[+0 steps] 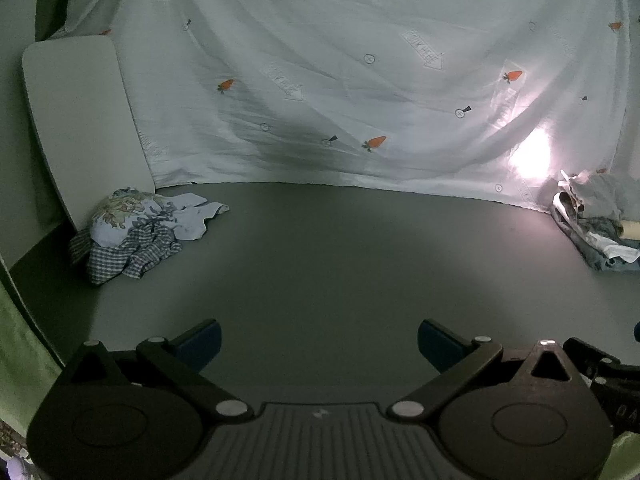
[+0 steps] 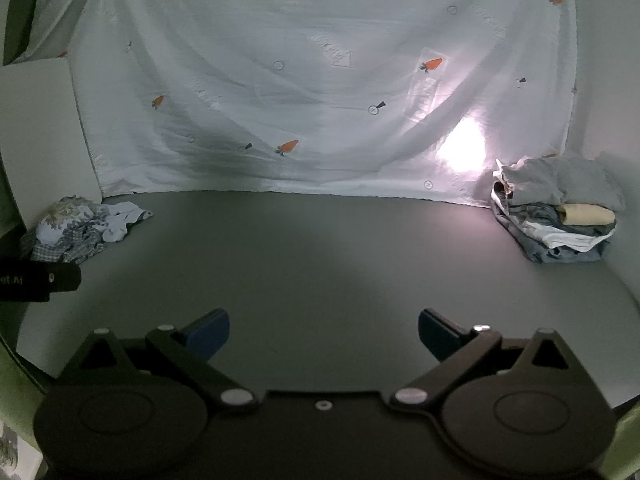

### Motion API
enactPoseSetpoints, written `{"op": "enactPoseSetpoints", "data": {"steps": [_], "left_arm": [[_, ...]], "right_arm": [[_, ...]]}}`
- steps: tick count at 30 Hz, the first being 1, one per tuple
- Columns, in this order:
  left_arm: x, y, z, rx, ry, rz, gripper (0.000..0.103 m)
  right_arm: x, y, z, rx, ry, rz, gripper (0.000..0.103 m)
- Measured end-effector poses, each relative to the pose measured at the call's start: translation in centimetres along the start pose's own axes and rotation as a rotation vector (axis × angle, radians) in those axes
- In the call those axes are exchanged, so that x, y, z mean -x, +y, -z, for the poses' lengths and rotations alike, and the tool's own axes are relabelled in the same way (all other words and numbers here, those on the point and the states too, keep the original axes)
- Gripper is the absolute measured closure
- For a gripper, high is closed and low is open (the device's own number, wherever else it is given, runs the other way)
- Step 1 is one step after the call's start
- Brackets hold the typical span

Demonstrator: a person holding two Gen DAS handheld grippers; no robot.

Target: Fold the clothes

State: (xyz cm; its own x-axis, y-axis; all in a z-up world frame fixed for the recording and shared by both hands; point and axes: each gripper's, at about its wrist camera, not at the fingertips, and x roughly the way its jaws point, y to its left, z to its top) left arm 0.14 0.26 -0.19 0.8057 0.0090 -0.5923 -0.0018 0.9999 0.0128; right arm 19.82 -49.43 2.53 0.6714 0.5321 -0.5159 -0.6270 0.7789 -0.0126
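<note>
A heap of unfolded clothes (image 1: 136, 232), floral, light blue and checked, lies at the far left of the grey table (image 1: 340, 264); it also shows in the right wrist view (image 2: 80, 228). A stack of folded clothes (image 2: 556, 216) sits at the far right, seen at the edge of the left wrist view (image 1: 596, 224). My left gripper (image 1: 319, 346) is open and empty above the table's near part. My right gripper (image 2: 323, 338) is open and empty too. Part of the left gripper (image 2: 36, 280) shows at the left of the right wrist view.
A white sheet with carrot prints (image 1: 360, 80) hangs behind the table, with a bright light spot (image 2: 460, 148) at its lower right. A white board (image 1: 80, 120) leans at the back left. Green fabric (image 1: 20, 340) borders the near left.
</note>
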Motion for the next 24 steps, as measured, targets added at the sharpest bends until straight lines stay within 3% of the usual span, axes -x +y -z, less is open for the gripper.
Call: {"op": "enactPoseSetpoints", "data": {"steps": [24], "left_arm": [[-0.1, -2.2, -0.1, -0.016, -0.012, -0.008, 0.000]], "right_arm": [[0.5, -0.4, -1.2, 0.014, -0.014, 0.001, 0.001]]}}
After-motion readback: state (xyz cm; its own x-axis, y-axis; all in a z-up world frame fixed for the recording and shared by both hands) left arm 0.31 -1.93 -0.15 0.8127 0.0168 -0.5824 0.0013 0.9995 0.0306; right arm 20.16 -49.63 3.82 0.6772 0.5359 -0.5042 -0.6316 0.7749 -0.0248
